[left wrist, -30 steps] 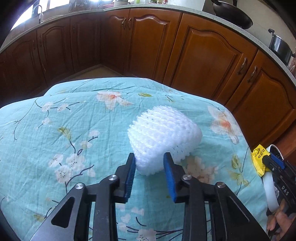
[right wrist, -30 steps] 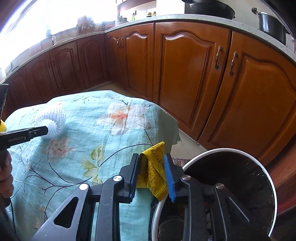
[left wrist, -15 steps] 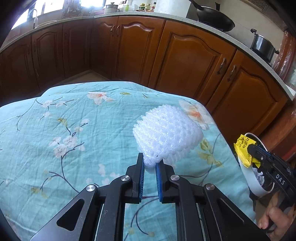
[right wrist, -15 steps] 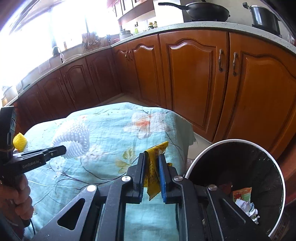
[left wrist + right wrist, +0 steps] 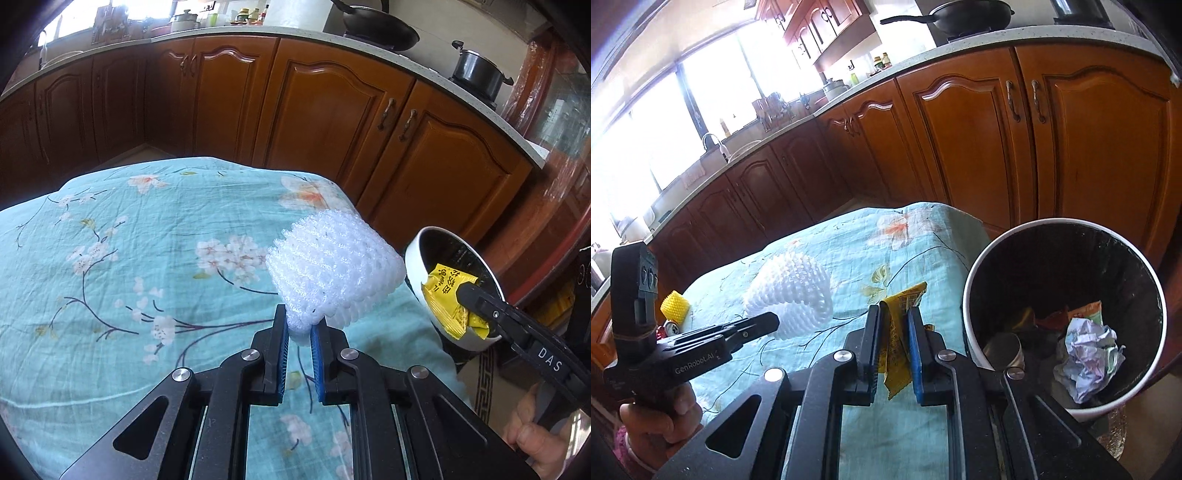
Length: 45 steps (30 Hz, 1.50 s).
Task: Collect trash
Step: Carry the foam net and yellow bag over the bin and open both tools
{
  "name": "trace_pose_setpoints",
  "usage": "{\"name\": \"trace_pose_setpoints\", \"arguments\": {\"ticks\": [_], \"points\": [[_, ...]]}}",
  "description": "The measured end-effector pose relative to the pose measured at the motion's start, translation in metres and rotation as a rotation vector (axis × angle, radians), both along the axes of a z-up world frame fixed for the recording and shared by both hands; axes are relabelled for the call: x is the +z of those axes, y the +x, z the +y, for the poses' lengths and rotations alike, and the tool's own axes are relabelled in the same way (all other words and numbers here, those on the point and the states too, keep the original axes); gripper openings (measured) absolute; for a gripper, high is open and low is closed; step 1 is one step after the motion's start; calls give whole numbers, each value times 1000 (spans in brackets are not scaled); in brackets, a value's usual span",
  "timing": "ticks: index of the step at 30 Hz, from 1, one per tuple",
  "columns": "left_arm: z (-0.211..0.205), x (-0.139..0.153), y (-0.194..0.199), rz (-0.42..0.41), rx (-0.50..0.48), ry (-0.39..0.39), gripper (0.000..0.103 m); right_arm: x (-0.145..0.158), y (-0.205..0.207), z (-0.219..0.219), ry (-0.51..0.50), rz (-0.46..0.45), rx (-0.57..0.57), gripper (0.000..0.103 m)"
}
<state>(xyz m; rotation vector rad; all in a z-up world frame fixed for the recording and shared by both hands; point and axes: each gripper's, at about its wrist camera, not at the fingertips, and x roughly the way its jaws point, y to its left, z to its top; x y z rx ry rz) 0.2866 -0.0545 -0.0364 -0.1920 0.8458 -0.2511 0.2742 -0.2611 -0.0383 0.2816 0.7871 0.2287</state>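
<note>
My left gripper [image 5: 299, 330] is shut on the white foam fruit net [image 5: 332, 273] and holds it lifted above the table's right end; the net also shows in the right wrist view [image 5: 792, 299]. My right gripper [image 5: 894, 326] is shut on a yellow wrapper [image 5: 897, 347], also in the left wrist view [image 5: 448, 295], held beside the white trash bin [image 5: 971, 280]. The bin [image 5: 413, 258] stands on the floor off the table's right end and holds crumpled paper [image 5: 1086, 354] and other scraps.
The table has a teal floral cloth [image 5: 129, 258]. A yellow foam net [image 5: 675, 304] and a small can [image 5: 670, 326] lie at its far left end. Brown kitchen cabinets [image 5: 332, 110] run behind, with a wok [image 5: 380, 29] and a pot [image 5: 480, 74] on the counter.
My left gripper closed on the white net and lifted it rightward, toward the bin. My right gripper rose with the yellow wrapper, so the bin's inside came into view.
</note>
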Motion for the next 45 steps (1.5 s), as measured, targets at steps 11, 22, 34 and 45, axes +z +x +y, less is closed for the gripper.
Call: {"name": "trace_pose_setpoints", "arguments": {"ticks": [11, 22, 34, 45], "points": [[-38, 12, -19, -14, -85, 25, 10, 10, -34, -27, 19, -23, -66, 14], [-66, 20, -23, -29, -139, 47, 10, 17, -52, -59, 29, -41, -130, 14], [-95, 23, -19, -36, -180, 70, 10, 19, -60, -87, 36, -52, -186, 14], [-122, 21, -8, -31, -210, 83, 10, 18, -60, -109, 40, -49, -222, 14]]}}
